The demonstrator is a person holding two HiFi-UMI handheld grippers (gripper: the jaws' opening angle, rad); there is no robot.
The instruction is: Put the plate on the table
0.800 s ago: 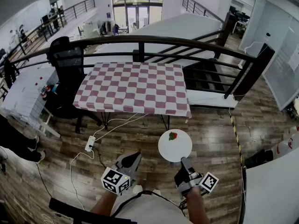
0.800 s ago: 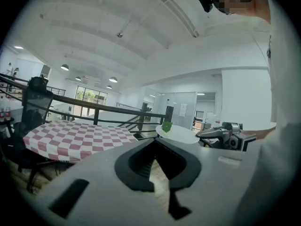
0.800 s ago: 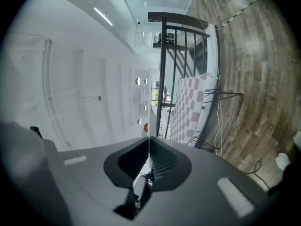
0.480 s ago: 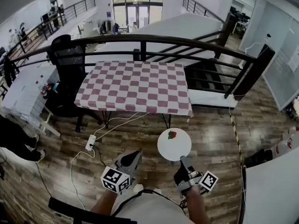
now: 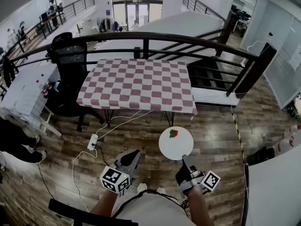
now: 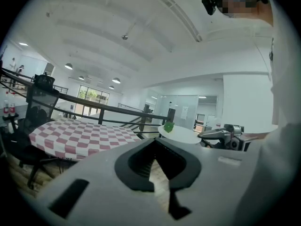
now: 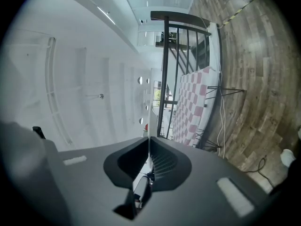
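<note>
The white plate (image 5: 175, 143) is in the air above the wooden floor (image 5: 221, 121), short of the surface (image 5: 138, 84) with its red-and-white checked cloth. The right tongs (image 5: 185, 158) are clenched on the plate's near rim. A small red-and-green piece, seemingly a strawberry (image 5: 173, 133), sits on the plate's far side.

Only the head view shows the plate as a full round disc, and shows that it is well clear of the surface's near edge. The right gripper view shows it edge-on, as a thin pale line running out from between the pressed tips, with the scene turned on its side. The left gripper view catches the plate from the side, level, with the green top of the piece standing up from it and the right tongs reaching in beside it.

The left tongs (image 5: 131, 154) are clenched on nothing, with bare floor showing through the gap behind their tips.

Each gripper's cube (image 5: 114, 179) carries black-and-white square patterns, not letters. A dark railing (image 5: 155, 37) curves behind the surface, a black chair (image 5: 68, 60) stands at its left, and a white power strip (image 5: 92, 141) lies on the floor.
</note>
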